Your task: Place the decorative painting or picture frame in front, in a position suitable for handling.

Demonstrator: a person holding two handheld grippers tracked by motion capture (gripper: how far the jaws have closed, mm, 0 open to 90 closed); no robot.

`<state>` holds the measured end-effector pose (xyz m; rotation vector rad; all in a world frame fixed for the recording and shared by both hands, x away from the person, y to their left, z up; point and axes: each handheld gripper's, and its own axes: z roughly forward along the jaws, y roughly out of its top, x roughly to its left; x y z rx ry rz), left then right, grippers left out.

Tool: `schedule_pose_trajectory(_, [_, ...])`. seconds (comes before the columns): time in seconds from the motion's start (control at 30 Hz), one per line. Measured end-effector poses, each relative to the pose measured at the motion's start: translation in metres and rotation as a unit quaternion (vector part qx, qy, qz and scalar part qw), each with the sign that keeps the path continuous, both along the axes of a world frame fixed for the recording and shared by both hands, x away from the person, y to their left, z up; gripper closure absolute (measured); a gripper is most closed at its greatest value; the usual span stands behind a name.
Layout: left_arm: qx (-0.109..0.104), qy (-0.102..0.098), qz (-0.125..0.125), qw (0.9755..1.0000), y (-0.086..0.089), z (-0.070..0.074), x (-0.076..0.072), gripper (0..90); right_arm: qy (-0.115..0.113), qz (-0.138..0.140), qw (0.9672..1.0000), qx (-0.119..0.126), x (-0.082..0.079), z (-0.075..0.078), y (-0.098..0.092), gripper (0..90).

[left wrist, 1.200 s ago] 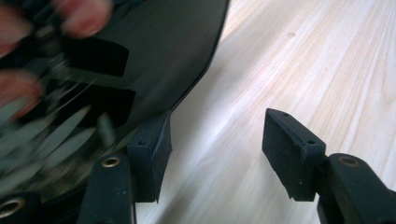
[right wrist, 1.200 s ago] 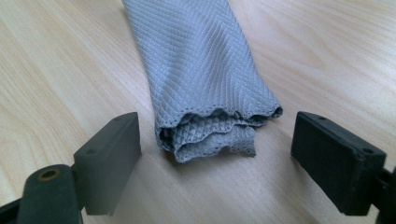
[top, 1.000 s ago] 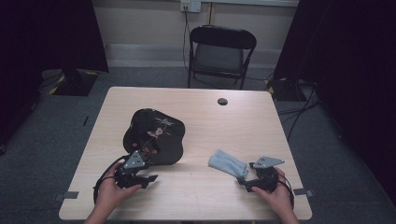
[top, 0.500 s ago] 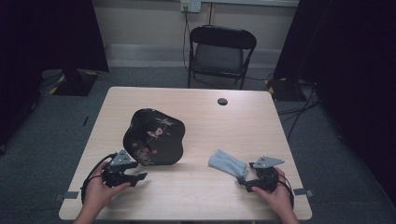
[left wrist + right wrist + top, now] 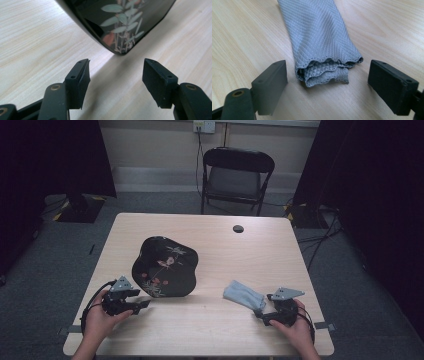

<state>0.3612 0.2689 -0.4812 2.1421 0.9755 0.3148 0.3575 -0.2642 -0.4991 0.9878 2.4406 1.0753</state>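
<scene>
In the high view, a pale wooden table (image 5: 210,320) carries a glossy black lacquer tray with a lobed outline and a painted leaf-and-flower pattern (image 5: 165,266), lying left of the middle. The left tool (image 5: 142,305) sits in the person's left hand (image 5: 102,315) near the table's front left edge, its tips pointing toward the tray's near rim, close to it but apart from it. A folded grey waffle-weave cloth (image 5: 243,294) lies flat on the front right part of the table, well apart from the tray. The right tool (image 5: 259,312), held in the right hand (image 5: 295,325), points at the cloth's near end from just beside it. A small dark round disc (image 5: 238,228) lies near the far edge, and a black folding chair (image 5: 235,175) stands on the grey floor beyond the table.

In the left gripper view, the left tool (image 5: 116,75) is released: its jaws have just been opening and stand apart, with bare wood between them. The tray's (image 5: 117,22) curved rim lies just ahead of the tips, not touched.

In the right gripper view, the right tool (image 5: 327,77) is spread wide, one jaw on either side of the cloth's (image 5: 319,35) layered, scalloped end. Neither pad touches the fabric, and the cloth rests on the table.
</scene>
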Motion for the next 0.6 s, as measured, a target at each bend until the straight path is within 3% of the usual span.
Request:
schedule_pose_trajectory(0.47, [-0.01,-0.014,0.0,0.9999,-0.005,0.004,0.014,38.8,0.0,0.0,1.0,0.0,0.0,0.0,0.0,15.3])
schedule_pose_trajectory(0.6, [-0.027,-0.02,0.0,0.9994,-0.007,0.007,0.015,40.0,0.0,0.0,1.0,0.0,0.0,0.0,0.0,15.3])
